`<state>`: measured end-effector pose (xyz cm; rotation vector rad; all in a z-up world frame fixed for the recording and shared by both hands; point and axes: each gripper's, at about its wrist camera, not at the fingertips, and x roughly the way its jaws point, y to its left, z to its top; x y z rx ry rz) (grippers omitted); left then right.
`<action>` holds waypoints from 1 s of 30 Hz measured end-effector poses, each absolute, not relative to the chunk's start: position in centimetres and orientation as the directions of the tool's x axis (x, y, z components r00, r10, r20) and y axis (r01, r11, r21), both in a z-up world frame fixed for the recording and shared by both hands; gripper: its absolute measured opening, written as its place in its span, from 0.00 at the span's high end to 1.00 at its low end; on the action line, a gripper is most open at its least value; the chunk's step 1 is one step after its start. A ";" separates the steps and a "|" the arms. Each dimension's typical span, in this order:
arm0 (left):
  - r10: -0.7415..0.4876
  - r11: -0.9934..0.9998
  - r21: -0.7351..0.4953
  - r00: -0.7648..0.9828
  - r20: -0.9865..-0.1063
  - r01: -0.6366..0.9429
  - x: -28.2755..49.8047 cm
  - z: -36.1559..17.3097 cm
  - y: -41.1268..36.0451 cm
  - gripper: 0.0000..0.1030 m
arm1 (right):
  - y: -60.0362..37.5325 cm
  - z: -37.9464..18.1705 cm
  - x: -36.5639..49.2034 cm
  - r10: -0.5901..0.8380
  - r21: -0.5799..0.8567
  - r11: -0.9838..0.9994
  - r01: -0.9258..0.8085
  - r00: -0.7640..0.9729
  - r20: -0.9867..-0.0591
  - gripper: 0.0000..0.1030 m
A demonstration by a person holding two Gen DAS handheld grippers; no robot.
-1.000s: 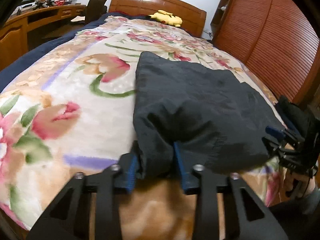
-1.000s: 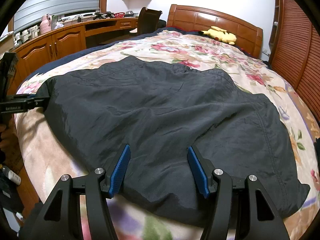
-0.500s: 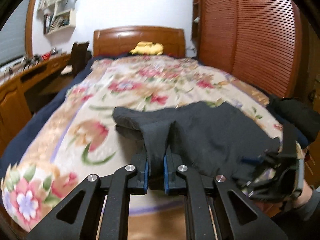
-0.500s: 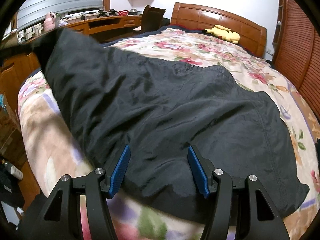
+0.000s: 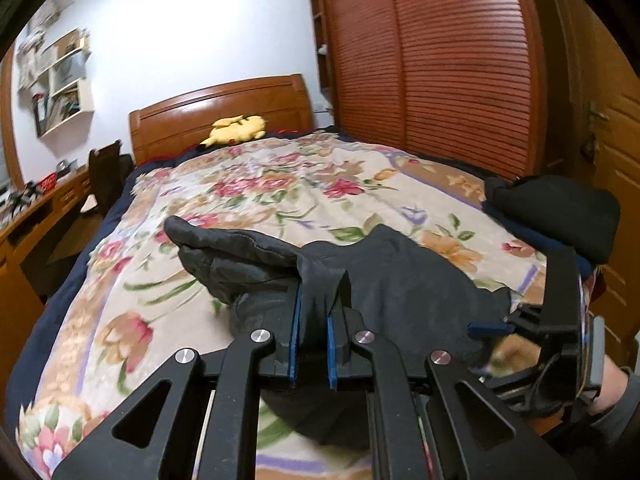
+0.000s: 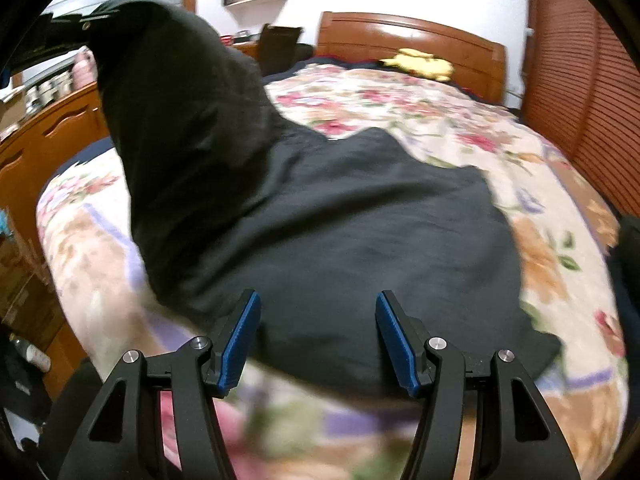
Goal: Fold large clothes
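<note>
A large black garment lies on the floral bedspread. My left gripper is shut on a pinched fold of the black garment and holds its left edge lifted high; in the right wrist view that raised part hangs from the left gripper at the upper left. My right gripper is open, its blue pads either side of the garment's near edge, not holding it. It also shows at the right of the left wrist view.
A yellow plush toy lies by the wooden headboard. A wooden desk and a chair stand left of the bed. Slatted wardrobe doors stand on the right. Another dark garment lies on the bed's right edge.
My left gripper closed on the garment's left edge and lifted it up and over toward the right. My right gripper stayed open at the near edge.
</note>
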<state>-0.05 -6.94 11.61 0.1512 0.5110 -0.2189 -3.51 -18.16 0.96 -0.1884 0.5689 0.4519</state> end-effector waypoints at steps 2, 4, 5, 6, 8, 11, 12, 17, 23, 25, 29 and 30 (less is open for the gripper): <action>-0.190 0.957 0.094 0.839 -0.510 0.274 0.2 11.5 -8.5 0.90 | -20.1 0.9 -3.5 0.339 -0.030 0.904 -0.427 0.757 -0.558 0.40; -0.206 0.948 0.103 0.829 -0.520 0.300 0.7 11.5 -10.3 0.90 | -21.7 0.9 -3.6 0.312 -0.025 0.920 -0.392 0.769 -0.558 0.40; -0.216 0.943 0.105 0.823 -0.525 0.314 1.0 11.5 -11.3 0.90 | -22.5 0.9 -3.6 0.299 -0.026 0.926 -0.376 0.775 -0.557 0.40; -0.228 0.938 0.105 0.817 -0.530 0.330 1.3 11.5 -12.4 0.91 | -23.1 1.1 -3.6 0.290 -0.022 0.932 -0.362 0.780 -0.554 0.40; -0.250 0.926 0.110 0.805 -0.538 0.361 1.7 11.4 -14.6 0.91 | -24.6 1.4 -3.7 0.283 0.004 0.942 -0.335 0.789 -0.545 0.40; -0.302 0.902 0.096 0.773 -0.557 0.421 1.8 10.8 -17.6 0.91 | -26.7 1.9 -4.0 0.273 0.043 0.954 -0.296 0.805 -0.526 0.40; -0.325 0.892 0.083 0.758 -0.566 0.444 1.8 10.5 -18.5 0.91 | -27.2 2.0 -4.2 0.266 0.051 0.958 -0.282 0.811 -0.521 0.40; -0.369 0.869 0.038 0.696 -0.616 0.494 1.8 7.1 -20.5 0.91 | -28.5 1.6 -4.4 0.235 0.070 0.970 -0.233 0.826 -0.513 0.40; -0.367 0.886 0.002 0.704 -0.608 0.463 1.0 7.0 -19.7 0.88 | -27.7 2.0 -5.4 0.232 0.051 0.969 -0.240 0.829 -0.509 0.40; -0.382 0.886 -0.020 0.706 -0.597 0.462 0.6 7.5 -19.2 0.77 | -27.7 2.3 -5.6 0.237 0.054 0.968 -0.244 0.832 -0.501 0.40; -0.391 0.895 -0.036 0.744 -0.542 0.445 -1.1 8.8 -17.1 0.52 | -28.0 2.6 -5.7 0.253 0.062 0.965 -0.256 0.840 -0.481 0.40; -0.381 0.900 -0.025 0.759 -0.529 0.435 -1.7 9.0 -16.4 0.43 | -28.0 2.6 -5.7 0.258 0.063 0.964 -0.259 0.842 -0.474 0.40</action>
